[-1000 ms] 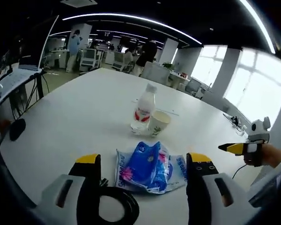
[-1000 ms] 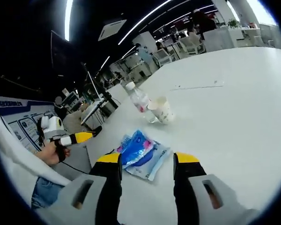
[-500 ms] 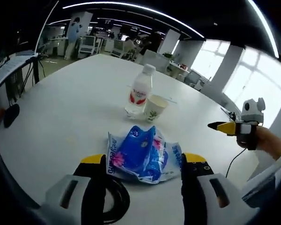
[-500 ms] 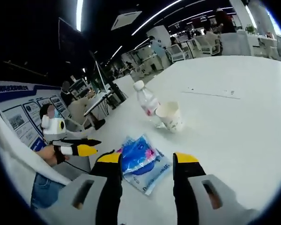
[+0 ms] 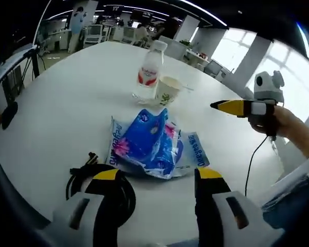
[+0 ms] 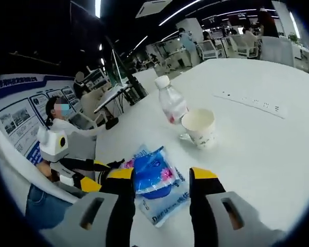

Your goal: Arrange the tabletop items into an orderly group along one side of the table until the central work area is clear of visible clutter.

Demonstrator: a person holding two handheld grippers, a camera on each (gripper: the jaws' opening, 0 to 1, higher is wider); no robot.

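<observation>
2 grippers hang over a white table [image 5: 56,98], each with its jaws spread wide and nothing between them. In the left gripper view, the left gripper [image 5: 157,177] sits just short of a crumpled blue plastic pack [image 5: 149,144] lying flat on the table; a coiled black cable [image 5: 95,180] lies beside the pack, under the left jaw. Beyond the pack stand a clear water bottle [image 5: 148,72] with a white cap and red label and a white paper cup [image 5: 167,91], just beside each other. The right gripper [image 5: 232,106] enters from the right, held in a hand [image 5: 278,121].

In the right gripper view, the right gripper [image 6: 157,177] frames the near end of the blue pack [image 6: 153,177]. The bottle [image 6: 171,103] and cup [image 6: 200,126] stand farther on. The left gripper [image 6: 80,172] shows at lower left.
</observation>
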